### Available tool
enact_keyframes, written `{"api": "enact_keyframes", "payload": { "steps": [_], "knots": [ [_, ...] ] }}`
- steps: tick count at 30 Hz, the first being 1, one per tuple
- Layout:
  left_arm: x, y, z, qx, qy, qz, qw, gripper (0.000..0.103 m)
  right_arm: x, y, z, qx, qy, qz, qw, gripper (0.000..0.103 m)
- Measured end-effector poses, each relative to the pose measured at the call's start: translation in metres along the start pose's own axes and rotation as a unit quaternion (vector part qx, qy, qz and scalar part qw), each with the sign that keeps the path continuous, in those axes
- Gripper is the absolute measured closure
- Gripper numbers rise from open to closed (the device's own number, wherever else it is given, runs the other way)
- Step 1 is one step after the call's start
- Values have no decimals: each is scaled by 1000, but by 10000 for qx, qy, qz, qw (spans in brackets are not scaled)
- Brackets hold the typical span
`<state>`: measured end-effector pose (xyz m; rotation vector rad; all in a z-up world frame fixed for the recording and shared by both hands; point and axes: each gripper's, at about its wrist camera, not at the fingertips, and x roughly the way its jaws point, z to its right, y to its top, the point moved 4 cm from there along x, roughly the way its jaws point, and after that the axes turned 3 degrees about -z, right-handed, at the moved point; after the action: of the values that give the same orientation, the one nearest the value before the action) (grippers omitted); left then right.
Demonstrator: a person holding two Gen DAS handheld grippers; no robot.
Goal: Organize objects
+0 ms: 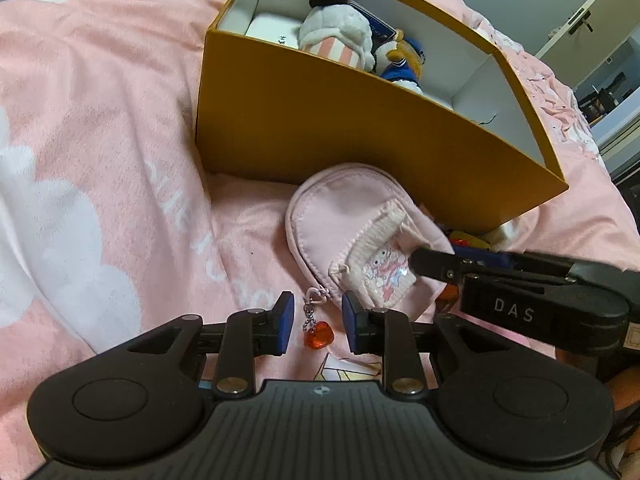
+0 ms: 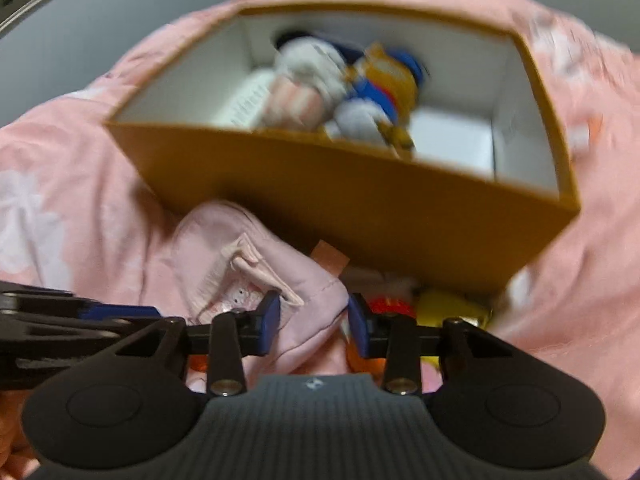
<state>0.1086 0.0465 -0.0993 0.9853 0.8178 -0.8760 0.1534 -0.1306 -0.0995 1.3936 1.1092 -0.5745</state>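
One pink pouch (image 1: 352, 220) lies on the pink bedspread (image 1: 100, 140), just in front of the near wall of the mustard-yellow box (image 1: 320, 120) and touching it at its rounded top. Its front carries a knitted white pocket with a cartoon print (image 1: 384, 268), and from its lower corner hangs a bead chain ending in a red heart charm (image 1: 319, 336).

That charm and chain sit in the gap between the blue pads of the left gripper (image 1: 318, 322); the jaws stand narrowly apart and neither pad presses on the chain, so nothing is gripped there. From the right side of the left wrist view, the right gripper (image 1: 418, 262) reaches in, its black finger lying on the printed pocket.

In the blurred right wrist view the right gripper (image 2: 314, 322) has its jaws partly apart with a fold of the pouch (image 2: 304, 300) lying between the pads; the left pad meets the cloth, the right pad stands clear of it, so it is not clamped.

Small items in yellow and orange-red (image 2: 440, 308) lie beside the pouch under the box's corner, too blurred to name.

Inside the box, which is white within, rest a white plush with a black top and pink-striped body (image 1: 336, 32), a blue-and-orange plush (image 1: 404, 64) against it, and a white packet (image 1: 272, 28) at the back.
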Motion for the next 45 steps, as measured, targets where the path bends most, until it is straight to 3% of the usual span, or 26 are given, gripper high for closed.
{"api": "enact_keyframes", "payload": {
  "steps": [5,10,16,18,23,29,32,35,38,41,45],
  "knots": [
    [-4,-2,2,-26,-139,15,9999,74,-10,-5,20,1071,496,-168,9929,73],
    [-19,-2,6,-63,-451,185,9988,70,-21,-27,36,2459,1080,-410,9624,74],
    [-16,-5,10,-82,-414,31,9991,68,-11,-57,37,3260,1060,-609,9374,74],
    [-14,-9,11,-32,-332,-85,9994,68,-5,-62,37,3315,996,-669,9358,73],
    [-6,-15,11,-47,-373,-295,9989,68,-8,-58,32,2972,908,-677,9481,65],
    [-7,-14,12,-25,-416,-264,9988,68,-35,-55,34,2236,737,-475,9707,64],
    [-3,-12,12,-94,-453,-317,9984,68,-48,-50,40,1742,360,-328,9835,64],
    [4,-12,16,-94,-415,-330,9985,64,-50,-48,44,896,-380,-323,9947,64],
    [15,-13,15,-159,-341,-426,9984,64,-46,-53,48,397,-804,-423,9951,64],
    [19,-12,17,-219,-342,-377,9985,61,-43,-58,51,207,-735,-529,9957,64],
    [29,-8,21,-213,-289,-330,9988,54,-36,-63,41,-327,-968,-670,9925,60]
  ]
}}
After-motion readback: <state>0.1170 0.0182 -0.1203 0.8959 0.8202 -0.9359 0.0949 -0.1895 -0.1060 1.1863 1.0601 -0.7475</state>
